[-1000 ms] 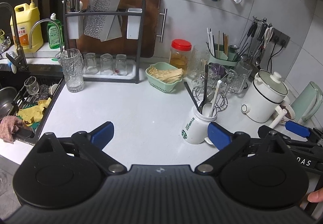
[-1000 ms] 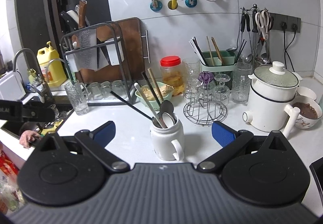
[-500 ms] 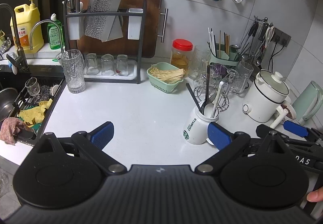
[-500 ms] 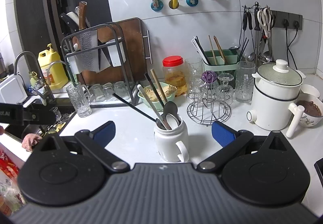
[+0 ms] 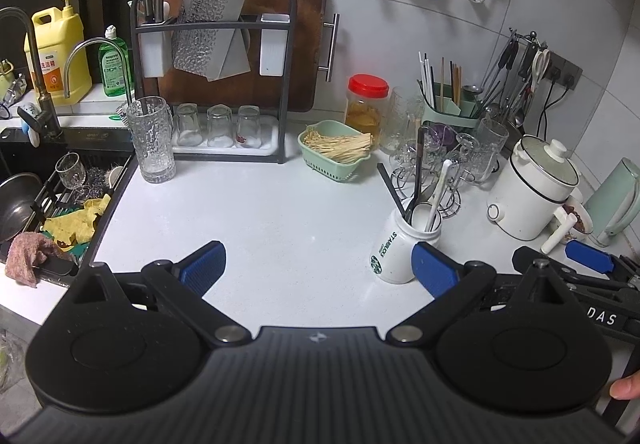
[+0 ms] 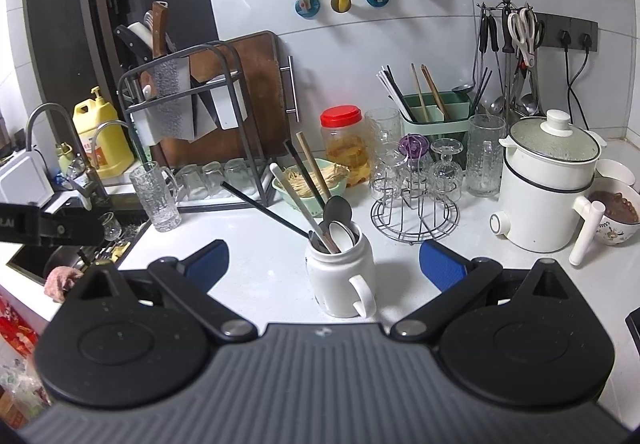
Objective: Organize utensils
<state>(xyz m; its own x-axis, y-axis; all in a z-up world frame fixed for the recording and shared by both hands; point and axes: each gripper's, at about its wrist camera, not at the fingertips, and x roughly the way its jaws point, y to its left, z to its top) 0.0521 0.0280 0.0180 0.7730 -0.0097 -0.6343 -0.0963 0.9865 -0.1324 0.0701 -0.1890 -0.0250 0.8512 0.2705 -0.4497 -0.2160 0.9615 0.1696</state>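
A white Starbucks mug [image 5: 394, 246] [image 6: 340, 276] stands on the white counter and holds chopsticks [image 6: 310, 167], a white spoon [image 5: 438, 195] and dark spoons [image 6: 337, 208]. My right gripper [image 6: 325, 268] is open, with the mug directly ahead between its blue pads and untouched. My left gripper [image 5: 318, 270] is open over bare counter, and the mug stands just beyond its right pad [image 5: 434, 272]. A green utensil caddy [image 5: 448, 111] [image 6: 436, 115] with chopsticks sits against the back wall.
A wire glass rack [image 6: 414, 203] stands behind the mug, and a white electric pot [image 6: 544, 183] is to the right. A green basket [image 5: 336, 151], a red-lidded jar [image 5: 366, 103] and a knife and board rack [image 5: 212, 71] line the back. The sink [image 5: 48, 203] is at left.
Both views have shifted only slightly. The mug and its utensils stand where they were, and both grippers have stayed open.
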